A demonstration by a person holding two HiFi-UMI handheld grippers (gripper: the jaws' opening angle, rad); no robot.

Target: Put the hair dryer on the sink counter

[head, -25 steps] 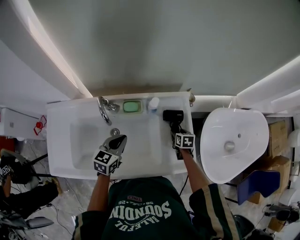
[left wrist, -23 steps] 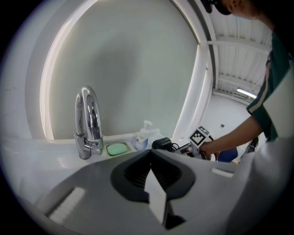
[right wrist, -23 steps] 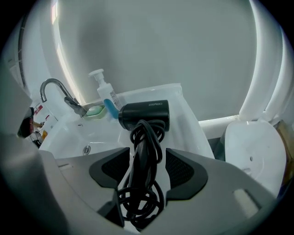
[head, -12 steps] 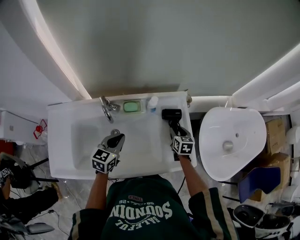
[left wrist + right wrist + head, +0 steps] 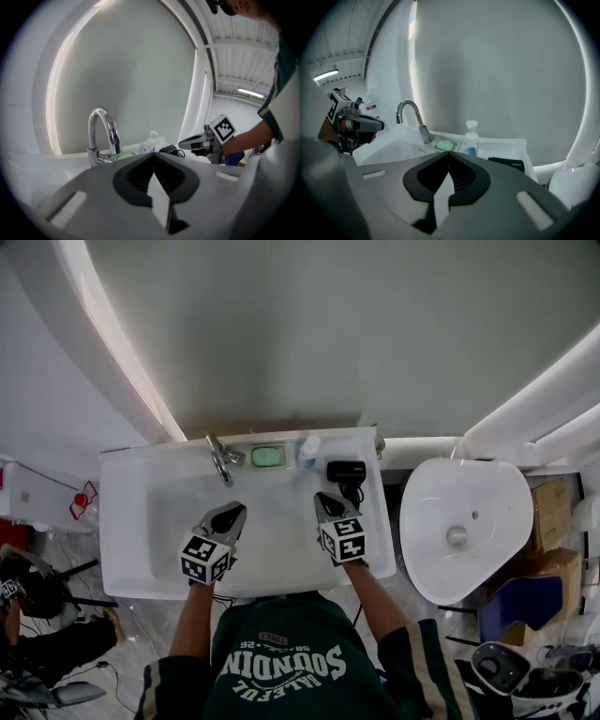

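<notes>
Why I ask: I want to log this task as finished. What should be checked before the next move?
1. Hair dryer lying on the sink counter, at its back right corner: ok.
2. Right gripper apart from the dryer, jaws closing shut with nothing between them: ok.
3. Left gripper shut and empty, over the basin: ok.
4. Dryer apart from the soap dispenser: ok.
5. Cord wholly on the counter: cannot tell.
</notes>
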